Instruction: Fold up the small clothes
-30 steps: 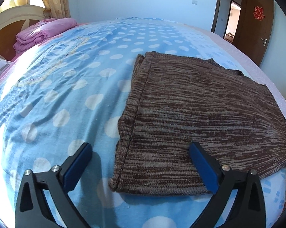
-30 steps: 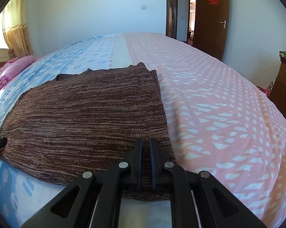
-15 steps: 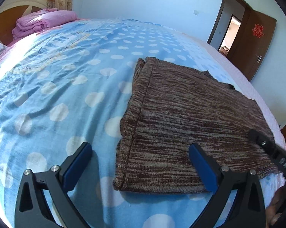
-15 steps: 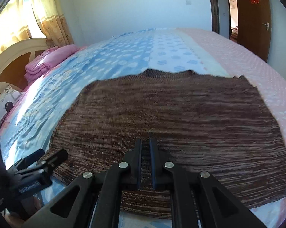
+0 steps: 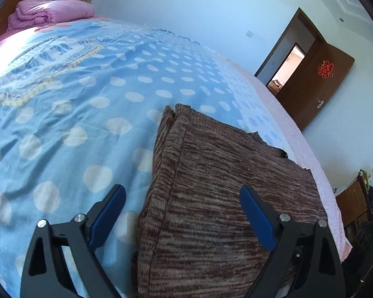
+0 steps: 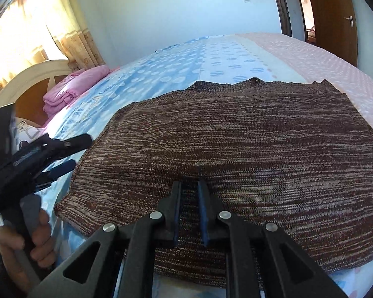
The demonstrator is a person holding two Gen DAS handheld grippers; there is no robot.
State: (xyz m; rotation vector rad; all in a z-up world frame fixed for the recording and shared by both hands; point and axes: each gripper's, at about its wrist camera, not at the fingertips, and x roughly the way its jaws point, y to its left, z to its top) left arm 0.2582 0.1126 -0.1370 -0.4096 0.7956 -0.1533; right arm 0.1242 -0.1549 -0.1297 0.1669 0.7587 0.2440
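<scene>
Right gripper [image 6: 188, 188] nearly shut, near hem apparently between its pads, likely readying a fold | left gripper [image 5: 182, 195] gaped wide, gripping nothing, straddling the sweater's left edge | sweater [image 6: 248, 149] lay flat on bed [image 5: 74, 104], brown marled knit, ribbed edge | pink blanket [image 5: 52, 10] far left.

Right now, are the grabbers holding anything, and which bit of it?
The right gripper pinches the brown knitted sweater at its near edge. The left gripper is open, holding nothing.
</scene>
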